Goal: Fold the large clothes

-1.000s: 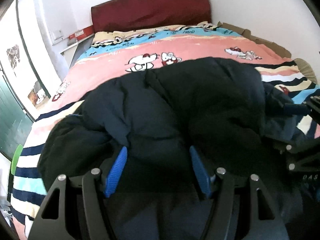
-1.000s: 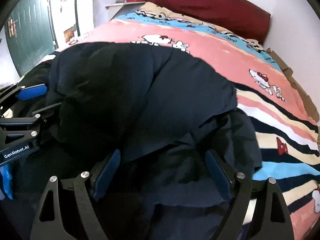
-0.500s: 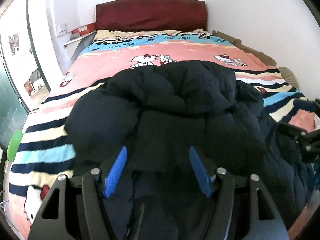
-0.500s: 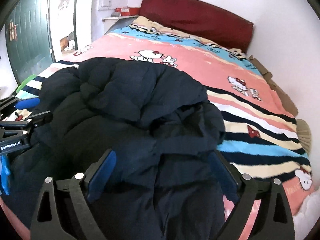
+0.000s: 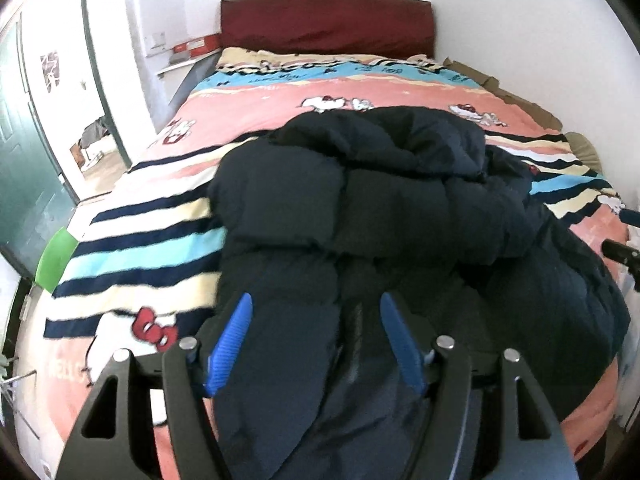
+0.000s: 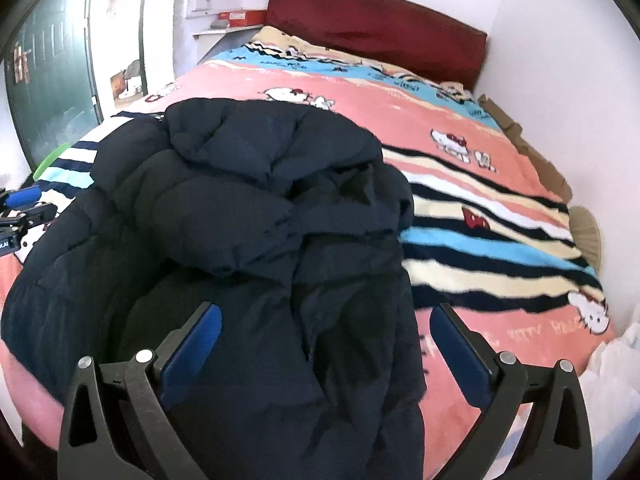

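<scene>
One dark navy puffer jacket (image 5: 384, 216) lay bunched on the bed (image 5: 256, 120), at its near end. Two tongs were there: the left tongs (image 5: 316, 332) and the right tongs (image 6: 326, 342), both spread wide over the jacket's near edge, pinching nothing. The cartoon-cat blanket (image 6: 472, 208) carried pink, cream, navy and blue stripes; its lettering was too blurred to read. One dark red headboard (image 5: 326, 20) stood against the white wall, and one green door (image 6: 48, 68) at the left.
</scene>
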The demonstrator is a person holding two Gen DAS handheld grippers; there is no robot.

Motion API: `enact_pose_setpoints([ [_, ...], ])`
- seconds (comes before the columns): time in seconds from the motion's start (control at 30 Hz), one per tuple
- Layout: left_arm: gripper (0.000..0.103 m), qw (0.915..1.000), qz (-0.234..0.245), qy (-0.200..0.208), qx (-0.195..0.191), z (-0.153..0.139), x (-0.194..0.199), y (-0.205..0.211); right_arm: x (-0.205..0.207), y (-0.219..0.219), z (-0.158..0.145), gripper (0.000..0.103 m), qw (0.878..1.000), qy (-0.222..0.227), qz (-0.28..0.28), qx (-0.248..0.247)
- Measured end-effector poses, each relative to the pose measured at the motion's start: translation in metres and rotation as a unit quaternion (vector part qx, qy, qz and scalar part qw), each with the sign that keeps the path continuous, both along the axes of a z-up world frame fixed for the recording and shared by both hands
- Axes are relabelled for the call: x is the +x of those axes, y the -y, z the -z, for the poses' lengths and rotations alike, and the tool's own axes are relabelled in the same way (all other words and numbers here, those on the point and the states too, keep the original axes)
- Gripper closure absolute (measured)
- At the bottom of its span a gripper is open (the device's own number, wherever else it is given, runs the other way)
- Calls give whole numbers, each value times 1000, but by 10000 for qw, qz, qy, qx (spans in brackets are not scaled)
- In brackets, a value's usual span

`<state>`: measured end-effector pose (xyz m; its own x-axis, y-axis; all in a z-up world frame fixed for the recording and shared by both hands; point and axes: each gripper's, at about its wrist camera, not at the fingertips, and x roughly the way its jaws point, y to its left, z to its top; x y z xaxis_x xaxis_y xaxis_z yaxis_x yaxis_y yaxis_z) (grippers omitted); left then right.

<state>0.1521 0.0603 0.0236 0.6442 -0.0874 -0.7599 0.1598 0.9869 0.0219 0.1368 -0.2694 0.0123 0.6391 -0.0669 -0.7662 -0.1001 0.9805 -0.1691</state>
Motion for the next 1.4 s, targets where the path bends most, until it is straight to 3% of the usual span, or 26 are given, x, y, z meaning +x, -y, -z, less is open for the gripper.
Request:
enact_pose_setpoints([
  [0.4, 36, 9963, -760, -343, -188, 10, -37, -83, -23, 92, 11, 1, 9924, -197, 1074, 563],
  [0.57, 36, 9919, -793, -580, -807, 22, -45, -104, -32, 122, 20, 1, 9856, -479, 1284, 995],
  [0.8, 35, 9781, -609, -996, -1724, 53, -45, -110, -33, 140, 48, 1, 9689, -1097, 1273, 1815],
  [1.13, 31, 9458, -669, -1444, -2830, 99, -46, -129, -24, 129, 91, 1, 9511, -1844, 992, 2272],
  [1.2, 31, 9289, -572, -1584, -3299, 107, -49, -134, -24, 129, 98, 1, 9454, -1948, 939, 2439],
  [1.4, 30, 8953, 23, -1862, -4047, 122, -61, -125, -22, 121, 117, 1, 9313, -2207, 720, 2809],
])
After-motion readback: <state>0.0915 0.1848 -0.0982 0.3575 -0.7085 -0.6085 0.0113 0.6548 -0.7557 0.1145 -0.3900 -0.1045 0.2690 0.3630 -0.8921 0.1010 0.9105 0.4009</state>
